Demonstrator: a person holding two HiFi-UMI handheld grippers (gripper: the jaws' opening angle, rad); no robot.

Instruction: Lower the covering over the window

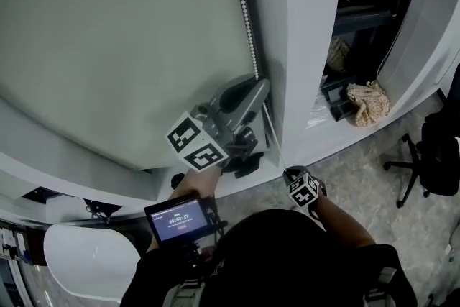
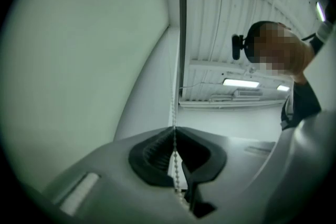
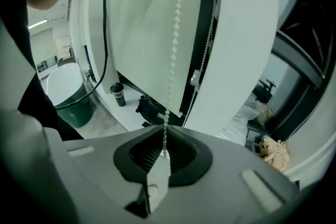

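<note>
The pale grey-green roller blind (image 1: 122, 47) hangs over the window at the left, and its white bead chain (image 1: 244, 11) runs down its right edge. My left gripper (image 1: 260, 86) reaches up at that chain. In the left gripper view the black pads are shut on the bead chain (image 2: 174, 136), which rises straight above them. My right gripper (image 1: 287, 170) sits lower and to the right, near the sill. In the right gripper view it is shut on the bead chain (image 3: 165, 139), with a white plastic piece (image 3: 157, 181) lying between the jaws below the beads.
A white pillar (image 1: 309, 47) stands right of the blind. Beyond it lie a crumpled cloth (image 1: 369, 103) and a black office chair (image 1: 424, 154). A white rounded seat (image 1: 86, 259) is at lower left. A green bin (image 3: 73, 105) and a dark cup (image 3: 116, 94) stand below the sill.
</note>
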